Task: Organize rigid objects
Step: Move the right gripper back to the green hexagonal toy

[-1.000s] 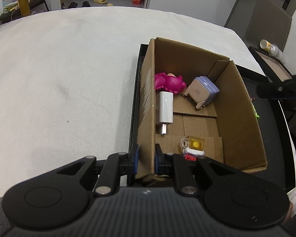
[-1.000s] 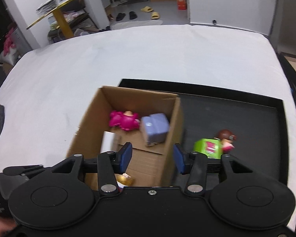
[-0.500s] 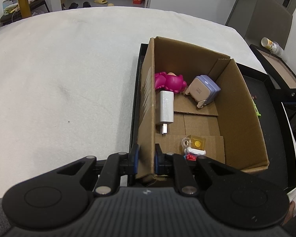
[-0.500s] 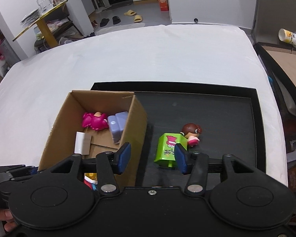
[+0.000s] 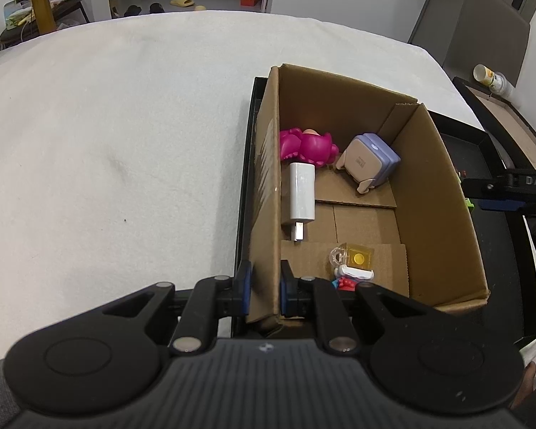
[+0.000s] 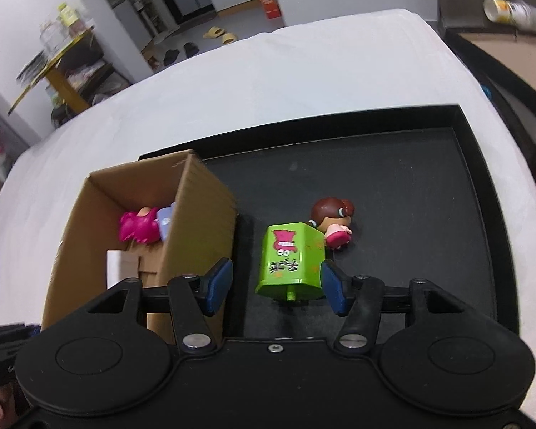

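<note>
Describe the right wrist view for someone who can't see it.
The right gripper is opening around a green toy box on a black tray, pads not touching it. A doll lies behind the box; a cardboard box holding toys stands to its left.

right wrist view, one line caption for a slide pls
Right gripper opening around a green toy box on the black tray, beside the cardboard box.

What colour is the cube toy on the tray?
Bright green cube toy with a pink cartoon print; clearest in the right wrist view.
</note>
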A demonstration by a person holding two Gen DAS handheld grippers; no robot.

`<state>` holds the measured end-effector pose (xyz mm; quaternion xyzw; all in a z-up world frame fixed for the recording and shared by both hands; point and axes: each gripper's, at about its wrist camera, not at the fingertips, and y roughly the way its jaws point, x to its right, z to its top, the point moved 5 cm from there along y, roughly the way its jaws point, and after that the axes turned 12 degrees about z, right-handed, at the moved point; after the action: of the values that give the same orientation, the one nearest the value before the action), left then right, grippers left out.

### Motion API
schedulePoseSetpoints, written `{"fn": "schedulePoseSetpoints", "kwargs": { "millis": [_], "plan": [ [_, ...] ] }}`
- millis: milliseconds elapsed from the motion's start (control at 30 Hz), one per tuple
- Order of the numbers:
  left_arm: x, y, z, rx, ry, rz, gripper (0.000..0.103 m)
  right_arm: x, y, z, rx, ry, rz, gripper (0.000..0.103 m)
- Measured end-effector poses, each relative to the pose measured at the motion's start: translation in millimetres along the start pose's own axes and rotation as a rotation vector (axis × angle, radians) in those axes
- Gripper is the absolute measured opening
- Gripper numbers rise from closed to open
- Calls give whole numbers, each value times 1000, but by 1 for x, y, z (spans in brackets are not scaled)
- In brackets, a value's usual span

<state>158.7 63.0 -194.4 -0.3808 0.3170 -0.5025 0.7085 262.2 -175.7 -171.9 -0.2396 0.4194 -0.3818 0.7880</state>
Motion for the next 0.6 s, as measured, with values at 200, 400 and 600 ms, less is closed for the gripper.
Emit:
{"fn": "schedulePoseSetpoints", "kwargs": {
  "millis": [200, 400, 600],
  "plan": [
    [2, 0, 0, -2, 8, 16, 14, 12, 13, 0, 15, 49, 22, 55],
    [5, 0, 1, -2, 15, 29, 14, 22, 21, -2, 3, 74, 34, 55],
    [6, -1, 1, 1, 20, 35, 14, 29, 25, -10, -40, 114, 42, 52]
  ]
}}
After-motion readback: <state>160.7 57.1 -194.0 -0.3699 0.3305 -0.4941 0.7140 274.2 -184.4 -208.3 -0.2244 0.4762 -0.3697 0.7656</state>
